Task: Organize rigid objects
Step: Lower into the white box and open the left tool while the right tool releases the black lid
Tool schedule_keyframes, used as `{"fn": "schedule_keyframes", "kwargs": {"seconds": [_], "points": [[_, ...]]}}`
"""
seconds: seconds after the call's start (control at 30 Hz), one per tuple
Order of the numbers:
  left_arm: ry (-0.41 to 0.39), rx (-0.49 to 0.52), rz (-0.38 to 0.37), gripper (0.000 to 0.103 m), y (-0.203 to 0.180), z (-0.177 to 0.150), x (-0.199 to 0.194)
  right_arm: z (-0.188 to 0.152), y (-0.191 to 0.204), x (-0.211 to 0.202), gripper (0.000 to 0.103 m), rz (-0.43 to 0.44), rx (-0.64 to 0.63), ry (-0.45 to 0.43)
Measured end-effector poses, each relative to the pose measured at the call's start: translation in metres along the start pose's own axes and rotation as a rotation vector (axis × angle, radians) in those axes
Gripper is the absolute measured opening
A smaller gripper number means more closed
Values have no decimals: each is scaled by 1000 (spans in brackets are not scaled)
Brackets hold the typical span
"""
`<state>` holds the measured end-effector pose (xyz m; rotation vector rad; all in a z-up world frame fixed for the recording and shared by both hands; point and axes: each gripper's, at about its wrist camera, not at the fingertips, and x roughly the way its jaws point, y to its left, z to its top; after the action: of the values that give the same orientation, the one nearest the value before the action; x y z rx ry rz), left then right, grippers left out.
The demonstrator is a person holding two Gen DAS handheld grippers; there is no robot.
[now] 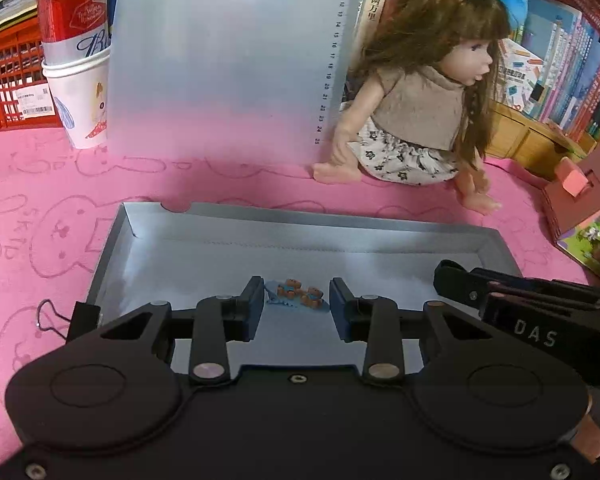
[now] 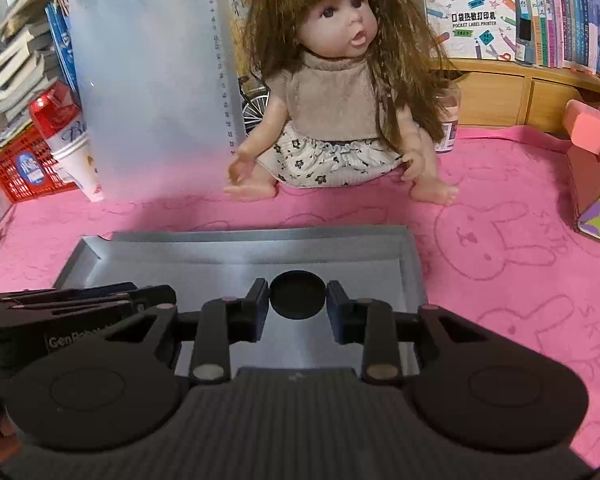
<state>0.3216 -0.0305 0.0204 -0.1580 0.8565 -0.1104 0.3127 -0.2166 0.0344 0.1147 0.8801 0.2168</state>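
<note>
Grippers from both hands hang over the grey tray (image 1: 112, 248), which lies on the pink bunny-print cloth (image 1: 40, 184) in front of the doll (image 1: 420, 92).

The left wrist view shows the left gripper (image 1: 297, 300) with its fingers spread apart over the tray floor. Between them, with a gap at each side, lies a small blue hair clip with two bear figures (image 1: 298, 292), resting on the tray's bottom near its front. The fingers do not touch it. The right-hand tool enters this view from the right side of the tray as a dark bar, its fingertips hidden. Only this view shows a black binder clip (image 1: 76, 316) at the tray's near left corner.

The right wrist view shows the right gripper (image 2: 297, 300) holding a round black disc (image 2: 297, 295) between its fingers, both pads pressing its edges, above the tray's (image 2: 410, 264) right half. Whether the disc touches the tray floor cannot be told. The hair clip does not show here; the left tool's body covers the tray's left part.

Behind the tray, both views show a frosted plastic sheet (image 1: 228, 60) with a ruler scale standing upright left of the doll, and left of that a red can (image 1: 74, 12) set in a white paper cup (image 1: 82, 100) before a red crate (image 1: 12, 76). Right of the tray stands a pink cardboard house (image 2: 596, 152). Books (image 2: 572, 12) line the back.
</note>
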Motion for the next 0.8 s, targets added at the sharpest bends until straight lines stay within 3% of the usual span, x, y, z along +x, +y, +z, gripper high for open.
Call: {"fn": "schedule_keyframes", "kwargs": {"seconds": [0.13,0.17,0.6,0.73,0.77,0.8], "points": [[-21,15,0,34,-1,-3,4,0,1,8,36,-15,-11,10],[-28,23,6,30,-2,-3,4,0,1,9,36,-18,-14,13],[-47,33,17,31,-3,-5,9,-2,-1,18,37,-32,-30,13],[-38,26,1,33,-2,-4,8,-2,-1,16,42,-35,-27,3],[-37,29,-5,40,-2,-4,6,-2,-1,15,55,-37,-28,1],[-39,33,-7,43,-3,-4,5,-2,-1,14,56,-38,-28,-2]]}}
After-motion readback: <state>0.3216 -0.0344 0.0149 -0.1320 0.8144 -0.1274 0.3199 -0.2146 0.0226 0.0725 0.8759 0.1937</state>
